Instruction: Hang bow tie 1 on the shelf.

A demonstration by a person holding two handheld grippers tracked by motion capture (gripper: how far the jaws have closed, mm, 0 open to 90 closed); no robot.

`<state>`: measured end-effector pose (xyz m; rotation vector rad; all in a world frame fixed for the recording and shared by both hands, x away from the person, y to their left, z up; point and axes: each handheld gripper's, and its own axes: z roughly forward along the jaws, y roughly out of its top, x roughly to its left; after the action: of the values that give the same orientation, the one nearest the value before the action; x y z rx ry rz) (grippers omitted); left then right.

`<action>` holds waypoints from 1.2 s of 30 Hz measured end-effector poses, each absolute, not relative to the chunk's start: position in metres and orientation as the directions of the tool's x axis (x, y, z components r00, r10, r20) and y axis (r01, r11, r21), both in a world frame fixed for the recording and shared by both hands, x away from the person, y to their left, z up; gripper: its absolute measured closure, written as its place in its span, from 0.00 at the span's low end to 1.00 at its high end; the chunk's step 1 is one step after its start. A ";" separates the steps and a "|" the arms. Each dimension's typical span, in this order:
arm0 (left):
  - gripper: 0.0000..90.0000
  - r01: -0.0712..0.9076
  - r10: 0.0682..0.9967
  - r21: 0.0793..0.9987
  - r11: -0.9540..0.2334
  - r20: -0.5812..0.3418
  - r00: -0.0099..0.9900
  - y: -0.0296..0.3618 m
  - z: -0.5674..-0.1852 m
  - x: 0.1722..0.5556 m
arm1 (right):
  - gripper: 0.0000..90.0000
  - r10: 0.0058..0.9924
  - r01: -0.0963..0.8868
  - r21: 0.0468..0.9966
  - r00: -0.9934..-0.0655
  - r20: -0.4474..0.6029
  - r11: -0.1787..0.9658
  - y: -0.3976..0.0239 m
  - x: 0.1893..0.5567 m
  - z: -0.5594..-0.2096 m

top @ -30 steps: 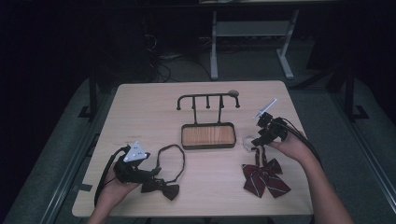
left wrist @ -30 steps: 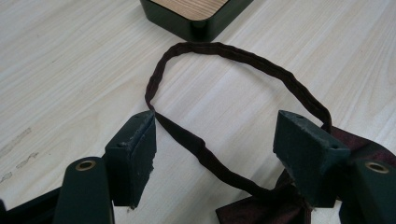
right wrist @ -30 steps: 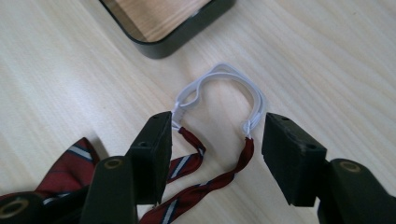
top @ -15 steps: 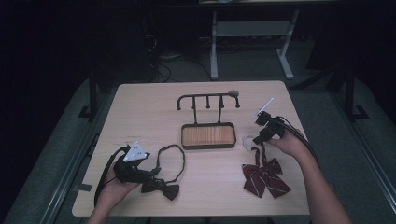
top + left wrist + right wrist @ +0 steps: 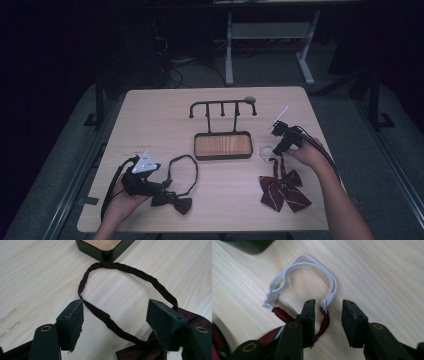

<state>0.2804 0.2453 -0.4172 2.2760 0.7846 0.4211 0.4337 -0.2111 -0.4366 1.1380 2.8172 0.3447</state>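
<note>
From our right tool camera we see its jaws closing around the white strap, not yet pinching; our left tool stands open over the dark strap.

no readable text, label, brand, number or sign appears on anything here.

Both grippers are black, each trailing a black cable. The left gripper carries a grey three-cornered plate on top, and its dark jaws end in blocky, worn pads with brass-ringed screw holes behind them. The right gripper has the same squared black jaws and ringed holes; the person's forearms are bare.
</note>
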 end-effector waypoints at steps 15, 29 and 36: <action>0.34 0.415 0.637 0.700 -0.581 0.074 0.767 0.245 -0.417 0.280 | 0.82 0.689 0.673 0.216 -0.725 0.000 0.708 -0.209 0.436 -0.440; 0.34 0.416 0.632 0.693 -0.588 0.074 0.771 0.244 -0.417 0.280 | 0.92 0.681 0.659 0.245 -0.732 -0.005 0.711 -0.212 0.428 -0.429; 0.34 0.414 0.631 0.695 -0.588 0.074 0.772 0.244 -0.417 0.279 | 0.92 0.645 0.627 0.289 -0.763 0.043 0.723 -0.217 0.419 -0.415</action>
<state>0.2792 0.2438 -0.4170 2.2801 0.7751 0.4124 0.4195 -0.2171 -0.4146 1.0563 2.8594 0.4461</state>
